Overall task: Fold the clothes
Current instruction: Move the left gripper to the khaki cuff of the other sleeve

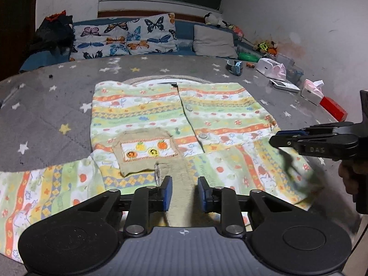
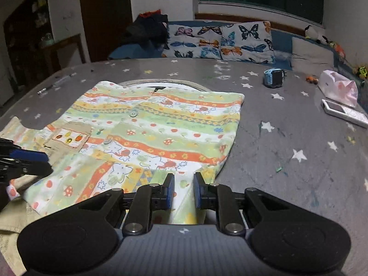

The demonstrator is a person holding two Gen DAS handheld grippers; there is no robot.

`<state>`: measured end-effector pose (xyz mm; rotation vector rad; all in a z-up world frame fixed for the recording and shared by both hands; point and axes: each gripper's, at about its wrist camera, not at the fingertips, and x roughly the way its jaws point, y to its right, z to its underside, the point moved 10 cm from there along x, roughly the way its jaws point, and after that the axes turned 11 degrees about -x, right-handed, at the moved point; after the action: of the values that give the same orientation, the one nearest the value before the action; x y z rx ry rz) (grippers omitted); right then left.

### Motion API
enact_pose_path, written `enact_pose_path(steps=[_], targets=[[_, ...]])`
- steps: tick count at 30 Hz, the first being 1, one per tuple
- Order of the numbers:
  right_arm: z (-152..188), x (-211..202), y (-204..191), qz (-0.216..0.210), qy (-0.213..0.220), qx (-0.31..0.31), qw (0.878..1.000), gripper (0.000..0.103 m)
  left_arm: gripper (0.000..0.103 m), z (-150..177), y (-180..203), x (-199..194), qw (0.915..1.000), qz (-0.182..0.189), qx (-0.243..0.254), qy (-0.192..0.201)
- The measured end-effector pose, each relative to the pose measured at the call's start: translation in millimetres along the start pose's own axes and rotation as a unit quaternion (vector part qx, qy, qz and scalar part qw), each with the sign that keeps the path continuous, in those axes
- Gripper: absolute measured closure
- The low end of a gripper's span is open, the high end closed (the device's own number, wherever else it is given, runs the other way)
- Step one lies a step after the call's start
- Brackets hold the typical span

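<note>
A child's button-up top (image 1: 220,112) with green, orange and yellow printed stripes lies spread on the grey star-patterned bed cover (image 1: 46,105). It has a tan pocket (image 1: 147,149) with embroidered fruit. My left gripper (image 1: 184,184) is shut on a tan ribbed band of the top at its near edge. In the right wrist view, my right gripper (image 2: 183,181) is shut on the near printed edge of the top (image 2: 174,124). The right gripper (image 1: 273,140) also shows at the right of the left wrist view, above the top's right side. The left gripper (image 2: 47,162) shows at the left of the right wrist view.
Butterfly pillows (image 1: 124,36) and a grey pillow (image 1: 214,41) line the far wall. A blue watch (image 1: 234,65), tissue packs (image 1: 273,67), a white handset (image 1: 284,85) and a red box (image 1: 334,109) lie to the right. Dark clothes (image 1: 53,32) are heaped at the far left.
</note>
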<state>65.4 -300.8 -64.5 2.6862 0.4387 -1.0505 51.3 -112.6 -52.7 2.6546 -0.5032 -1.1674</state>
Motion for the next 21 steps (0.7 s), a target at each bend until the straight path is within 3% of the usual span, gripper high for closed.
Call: enact_pose_path(steps=[6,13,21], targets=[[-9.7,-16.8,-25.0,-0.005,0.018,-0.046,0.999,0.084,0.077,-1.8,-12.0,-17.6,0.9997,-0.017,-0.008,0.014],[-23.8,-27.5,-96.6,-0.087,0.038,-0.092,0.991,0.084,0.076,-6.3,-44.6,-48.5,0.9969,-0.05,-0.047,0.039],[-16.7,-11.8,-151.6,-0.116,0.022,-0.155,0.981,0.083,0.071,-0.4,-111.0,-86.9,0.9829,-0.131,-0.108,0.071]])
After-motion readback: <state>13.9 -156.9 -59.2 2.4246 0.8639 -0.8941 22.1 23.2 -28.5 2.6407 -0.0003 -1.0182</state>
